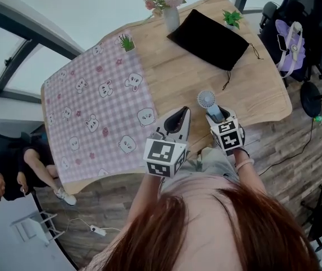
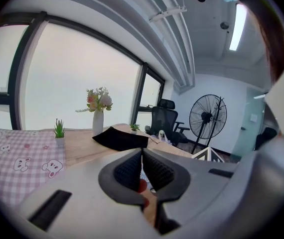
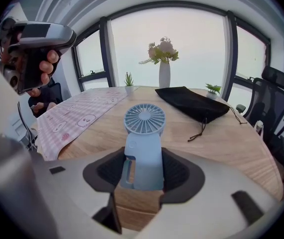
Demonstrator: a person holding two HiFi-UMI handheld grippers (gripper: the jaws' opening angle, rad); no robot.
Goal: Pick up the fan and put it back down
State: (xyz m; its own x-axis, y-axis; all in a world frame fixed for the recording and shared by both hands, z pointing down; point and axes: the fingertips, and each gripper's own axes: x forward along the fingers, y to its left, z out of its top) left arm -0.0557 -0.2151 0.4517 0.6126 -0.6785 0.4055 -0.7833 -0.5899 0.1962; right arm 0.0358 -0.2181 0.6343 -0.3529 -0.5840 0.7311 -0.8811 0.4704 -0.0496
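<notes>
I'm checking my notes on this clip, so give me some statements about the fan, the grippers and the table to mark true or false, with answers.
The right gripper grips the light blue handheld fan. True.
The left gripper holds the black drawstring pouch. False: it is shut on nothing; the pouch lies on the table.
The flower vase stands on the checked cloth. False: it stands on bare wood.
The pouch lies off the cloth. True.

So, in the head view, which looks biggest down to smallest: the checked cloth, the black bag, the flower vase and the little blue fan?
Largest to smallest:
1. checked cloth
2. black bag
3. flower vase
4. blue fan, though the right tongs hide its handle.
</notes>
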